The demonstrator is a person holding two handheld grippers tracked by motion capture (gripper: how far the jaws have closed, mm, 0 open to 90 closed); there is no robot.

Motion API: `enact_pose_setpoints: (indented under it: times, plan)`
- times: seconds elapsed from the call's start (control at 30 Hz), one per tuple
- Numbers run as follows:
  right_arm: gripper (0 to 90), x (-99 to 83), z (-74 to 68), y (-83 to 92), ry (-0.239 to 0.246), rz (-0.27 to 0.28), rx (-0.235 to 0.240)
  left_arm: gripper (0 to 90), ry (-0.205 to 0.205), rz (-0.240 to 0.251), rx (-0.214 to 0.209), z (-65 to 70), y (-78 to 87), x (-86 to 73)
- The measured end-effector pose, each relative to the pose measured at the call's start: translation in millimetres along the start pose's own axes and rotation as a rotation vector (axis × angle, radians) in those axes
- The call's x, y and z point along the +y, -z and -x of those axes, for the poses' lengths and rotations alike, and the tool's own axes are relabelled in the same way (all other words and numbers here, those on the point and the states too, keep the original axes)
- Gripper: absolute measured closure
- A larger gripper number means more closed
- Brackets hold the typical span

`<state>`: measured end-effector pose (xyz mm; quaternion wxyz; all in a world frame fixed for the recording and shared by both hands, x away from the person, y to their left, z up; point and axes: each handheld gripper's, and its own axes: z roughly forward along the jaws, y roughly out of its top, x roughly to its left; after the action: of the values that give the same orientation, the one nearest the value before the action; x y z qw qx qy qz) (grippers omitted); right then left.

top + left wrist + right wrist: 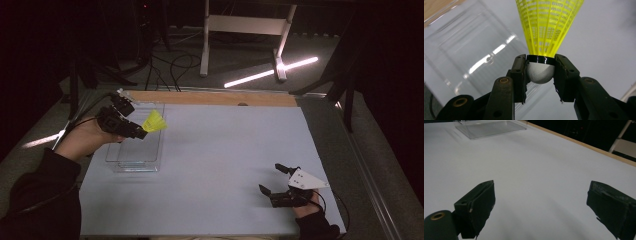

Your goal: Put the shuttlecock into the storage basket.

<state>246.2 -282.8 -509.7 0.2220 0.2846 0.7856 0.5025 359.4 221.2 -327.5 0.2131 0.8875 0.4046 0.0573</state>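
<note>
High view: left gripper [142, 134] clamped on yellow shuttlecock [154, 121] above clear box [135, 162] near table's left edge; right gripper [275, 180] gaping wide, empty, over bare tabletop [215, 165].

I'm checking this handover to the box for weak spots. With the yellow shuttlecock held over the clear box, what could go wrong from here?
1. The left tongs pinch only the rounded white cork of the yellow plastic shuttlecock; it could slip or pivot out.
2. The shuttlecock hangs near the right wall of the clear plastic rectangular box, so a release could land it outside.
3. The box looks light; a knock might shift it.
</note>
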Motion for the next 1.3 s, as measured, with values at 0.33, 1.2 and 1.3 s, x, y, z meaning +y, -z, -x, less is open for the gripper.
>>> enact_pose_setpoints:
  times: [0.33, 1.2, 1.3]
  plan:
    - [8.6, -0.4, -0.2, -1.0, -0.004, -0.007, 0.005, 64.8, 0.118, 0.024, 0.069, -29.6, 17.1, -21.3]
    - [8.6, -0.1, -0.5, -1.2, 0.002, -0.008, 0.007, 65.0, 0.259, -0.056, 0.133, -52.5, -11.8, -58.3]
    - [8.6, -0.2, -0.4, -1.1, 0.001, -0.008, 0.008, 65.0, 0.264, -0.058, 0.135, -54.4, -18.3, -62.4]
